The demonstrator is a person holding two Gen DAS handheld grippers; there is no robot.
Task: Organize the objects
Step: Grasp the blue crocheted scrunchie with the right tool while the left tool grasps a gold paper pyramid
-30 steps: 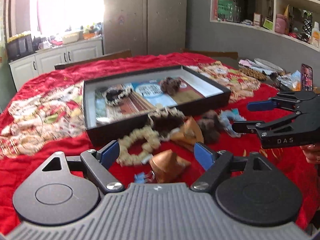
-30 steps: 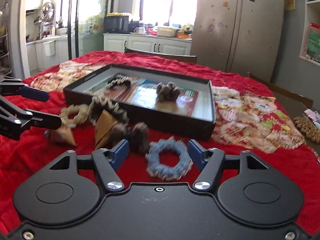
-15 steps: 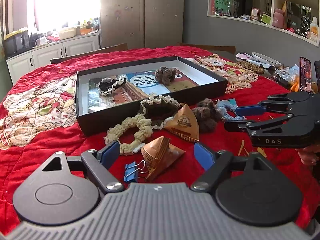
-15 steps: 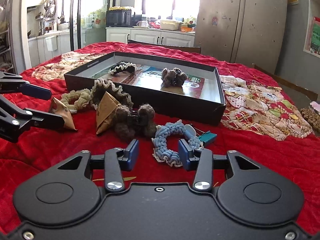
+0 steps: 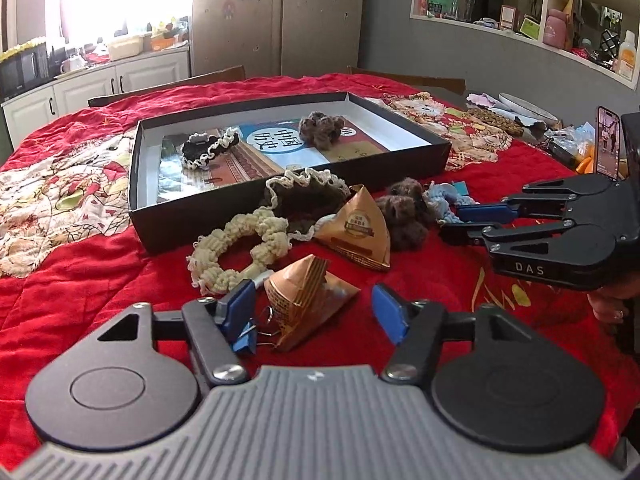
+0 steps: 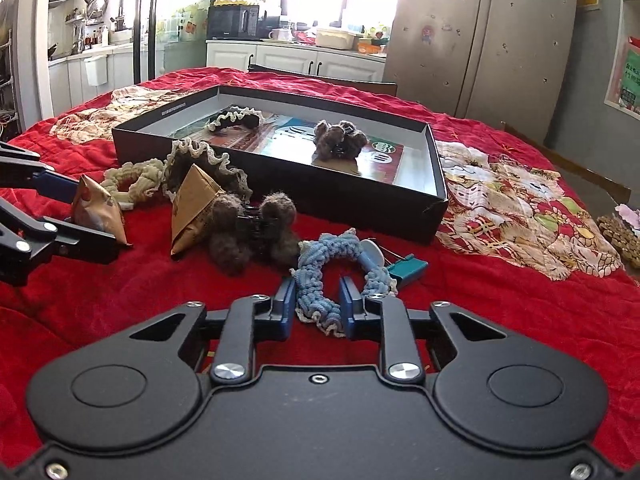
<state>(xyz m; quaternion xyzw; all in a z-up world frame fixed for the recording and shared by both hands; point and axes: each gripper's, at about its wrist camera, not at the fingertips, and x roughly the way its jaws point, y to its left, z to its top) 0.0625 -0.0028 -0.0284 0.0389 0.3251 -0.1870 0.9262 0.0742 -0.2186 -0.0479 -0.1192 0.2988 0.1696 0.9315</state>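
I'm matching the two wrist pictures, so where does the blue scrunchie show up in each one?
Left wrist view: the blue scrunchie lies right of centre, mostly hidden behind the right gripper.
Right wrist view: low centre, its near loop between the right gripper's closed-in jaws.
Shared landmark: the black box just beyond it; the brown fuzzy clip sits beside it.

Box (image 5: 280,204) on cloth (image 5: 100,280), two scrunchies inside (one left (image 5: 208,148), one right (image 5: 322,128)). Before its near wall: loose scrunchies (image 5: 236,252), two paper pyramids (image 5: 308,300). Right gripper (image 6: 318,302) straddles knitted scrunchie (image 6: 320,276).
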